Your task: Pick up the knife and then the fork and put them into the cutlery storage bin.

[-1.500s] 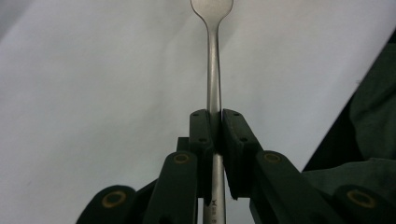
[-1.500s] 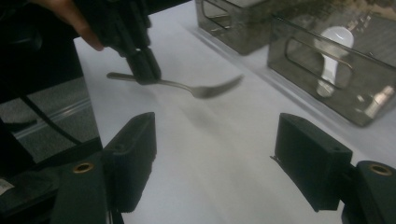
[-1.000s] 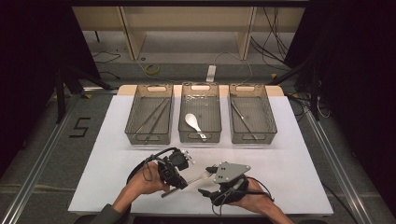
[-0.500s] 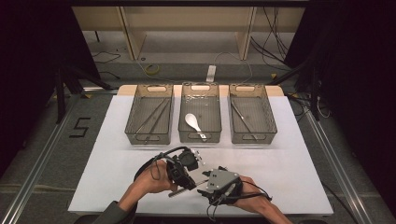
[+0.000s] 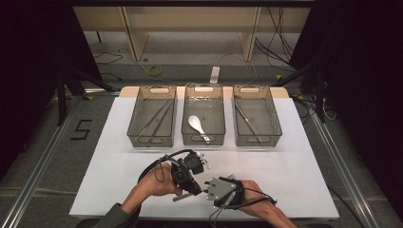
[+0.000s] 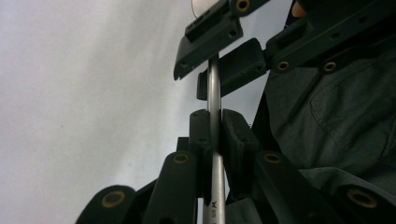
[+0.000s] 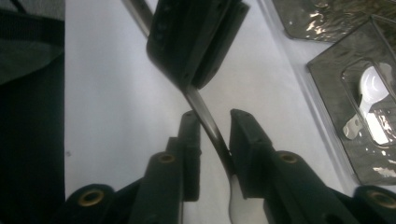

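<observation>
While both hands are working low over the near edge of the white worktop (image 5: 119, 180), the left claw (image 5: 190, 183) is gripping a slim metal utensil (image 6: 214, 93) tightly, its pads pressed flat on either side of the handle. Seen from that claw, the utensil's long axis is running straight ahead, out between its jaws toward the right claw (image 5: 211, 187), which is sitting just beyond and meeting it head-on. The right claw's jaws have just been closing around the same utensil (image 7: 205, 119): the stem is lying between them, resting against the right-hand pad, while a gap is showing at the left-hand pad, so that grip is not yet looking firm. Judging from this, a handover is underway, and it is turning on the right claw closing squarely across the stem before the left lets go. Farther ahead of both claws, three clear bins (image 5: 204, 97) are standing side by side, the middle one holding a white spoon (image 5: 196, 124). Dark floor and cables are lying beyond.
</observation>
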